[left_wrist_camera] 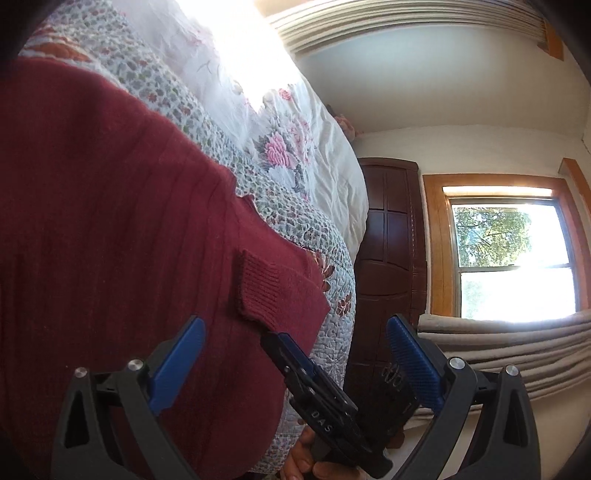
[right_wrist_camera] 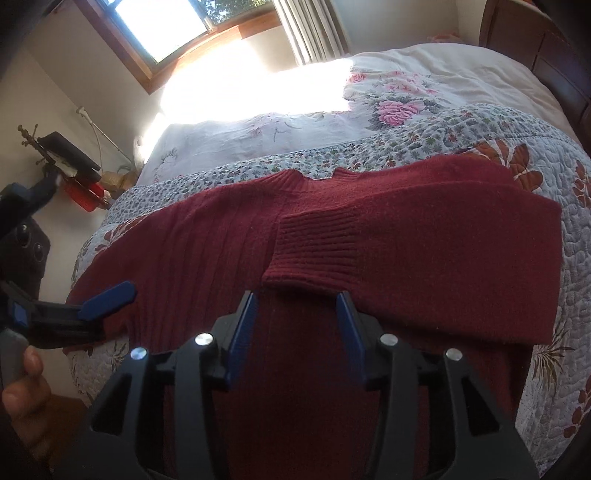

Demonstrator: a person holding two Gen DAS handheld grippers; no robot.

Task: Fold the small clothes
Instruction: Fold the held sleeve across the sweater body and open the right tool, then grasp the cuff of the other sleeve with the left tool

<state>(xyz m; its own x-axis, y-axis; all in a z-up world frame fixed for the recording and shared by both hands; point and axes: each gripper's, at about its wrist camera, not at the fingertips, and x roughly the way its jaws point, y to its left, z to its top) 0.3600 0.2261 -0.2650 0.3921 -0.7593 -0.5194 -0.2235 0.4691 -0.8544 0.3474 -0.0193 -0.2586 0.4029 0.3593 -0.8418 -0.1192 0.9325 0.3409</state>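
A: So, where does the garment lie?

B: The dark red sweater [right_wrist_camera: 369, 236] is spread flat on the flowered quilt [right_wrist_camera: 461, 136] of the bed, neckline toward the far side. One sleeve is folded across the body, and its ribbed cuff [right_wrist_camera: 314, 254] rests near the middle of the chest.

A: And the right gripper [right_wrist_camera: 297, 332]?

B: It hangs just above the sweater, right behind that cuff. Its blue-padded jaws stand apart with only knit showing between them; nothing is pinched.

A: The left one?

B: The left gripper [left_wrist_camera: 295, 343] is at the sweater's edge on the person's left. In its own view the jaws are spread wide, one blue pad [left_wrist_camera: 177, 365] over the red knit and the other off the bed side, in front of the dark wooden headboard [left_wrist_camera: 391, 236]. It holds nothing. The right wrist view shows it too, a blue finger close over the sweater's left border; whether it touches the cloth I cannot tell.

A: Anything else?

B: A hand [right_wrist_camera: 26, 398] grips the left tool's handle. Beyond the quilt lies a white sheet with pink flowers [right_wrist_camera: 395, 107], sunlit from a window [right_wrist_camera: 162, 26].
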